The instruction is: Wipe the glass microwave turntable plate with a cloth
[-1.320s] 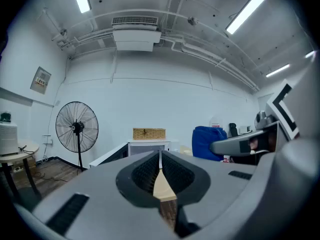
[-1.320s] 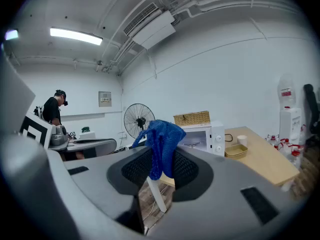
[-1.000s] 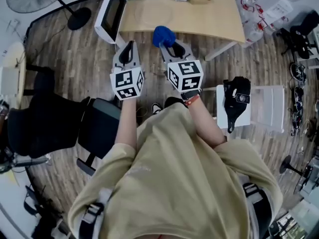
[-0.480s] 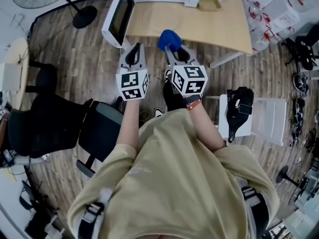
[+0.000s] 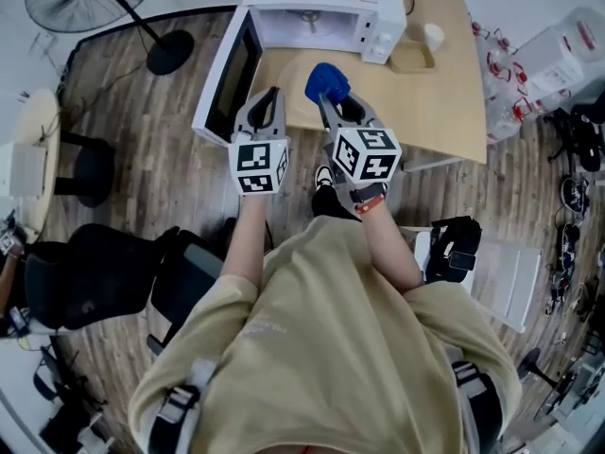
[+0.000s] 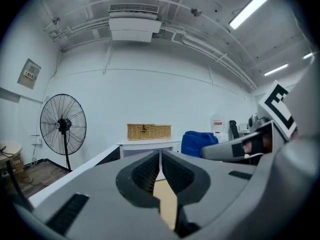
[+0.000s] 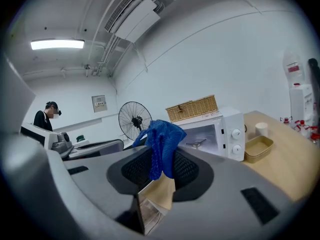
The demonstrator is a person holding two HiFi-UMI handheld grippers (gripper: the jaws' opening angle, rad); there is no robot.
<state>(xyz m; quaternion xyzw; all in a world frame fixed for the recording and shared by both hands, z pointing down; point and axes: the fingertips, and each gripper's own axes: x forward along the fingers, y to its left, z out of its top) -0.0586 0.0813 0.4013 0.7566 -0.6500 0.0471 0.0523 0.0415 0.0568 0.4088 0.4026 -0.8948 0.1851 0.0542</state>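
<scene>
Wood floor surrounds a desk (image 5: 444,93) with an open microwave (image 5: 321,12) at its far edge. The microwave door (image 5: 227,74) juts out just left of the left hand-held gripper (image 5: 274,93). The right hand-held gripper (image 5: 328,96) holds a blue cloth (image 5: 324,78) over the desk, and the plate (image 5: 295,97) is a faint disc between them.

Left gripper view: jaws closed on nothing, fan (image 6: 62,125) far left.

Right gripper view: jaws pinch the cloth, microwave beyond.

Light wooden table (image 5: 444,93), white microwave (image 5: 326,12) door open, tan tray (image 5: 413,58), perhaps a cup (image 5: 434,36) beside it
</scene>
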